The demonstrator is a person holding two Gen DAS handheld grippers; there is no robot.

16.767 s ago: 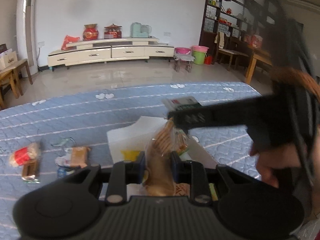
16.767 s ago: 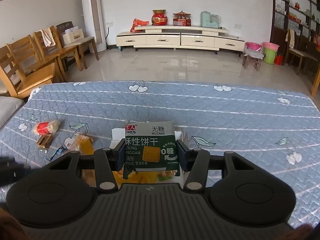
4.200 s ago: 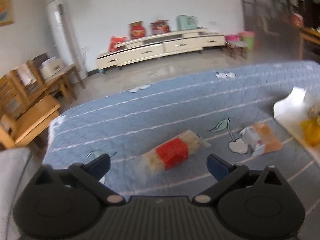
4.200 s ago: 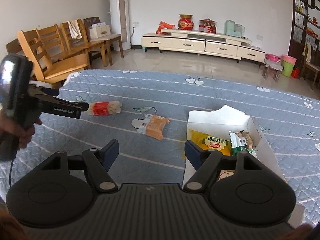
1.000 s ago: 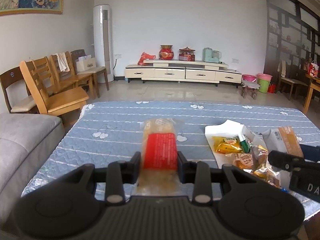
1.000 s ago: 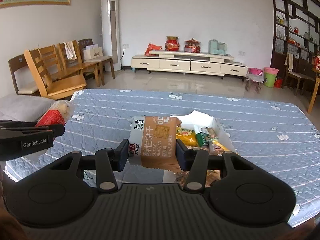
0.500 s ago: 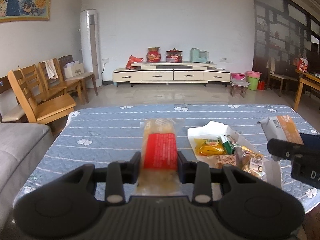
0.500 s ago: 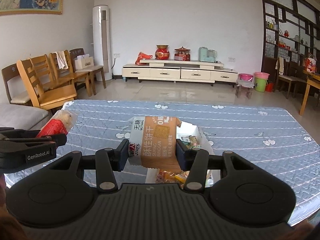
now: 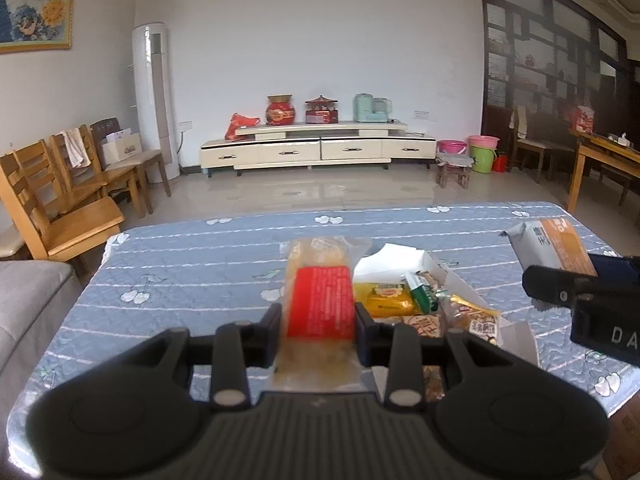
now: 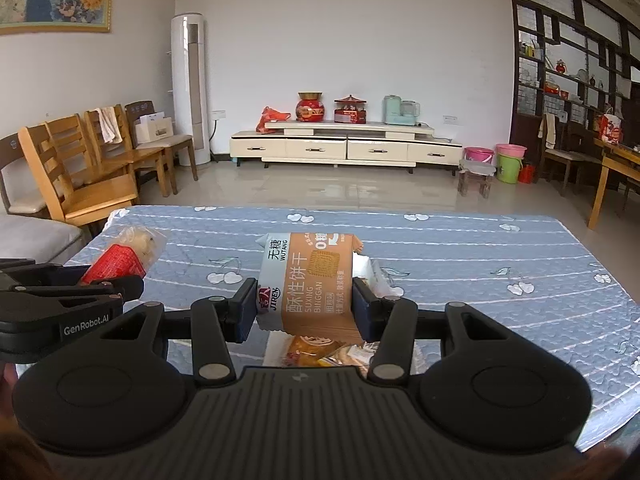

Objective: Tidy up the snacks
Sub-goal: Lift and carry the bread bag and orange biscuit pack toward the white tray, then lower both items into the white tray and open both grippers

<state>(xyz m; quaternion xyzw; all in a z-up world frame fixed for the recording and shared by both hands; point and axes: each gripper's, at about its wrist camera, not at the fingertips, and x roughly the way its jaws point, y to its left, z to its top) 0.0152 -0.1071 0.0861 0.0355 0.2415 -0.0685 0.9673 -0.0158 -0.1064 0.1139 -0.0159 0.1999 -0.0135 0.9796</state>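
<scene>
Nearly done imo: white cardboard box [image 9: 404, 258] already holds several snacks, left gripper [image 9: 318, 318] clamps red-labelled clear cracker pack [image 9: 320, 300] & right gripper [image 10: 304, 304] clamps orange-grey biscuit pack [image 10: 310, 280], both not yet in

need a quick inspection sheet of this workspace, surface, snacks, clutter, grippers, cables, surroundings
surface: blue quilted cover with cherry prints
job's things: white box holding several snack packs; red-label pack and orange biscuit pack both held above the cover
clutter: nothing seen loose on the cover
grippers: left gripper shut on the red-label pack; right gripper shut on the orange biscuit pack
cables: nothing seen
surroundings: wooden chairs, cream cabinet, buckets
</scene>
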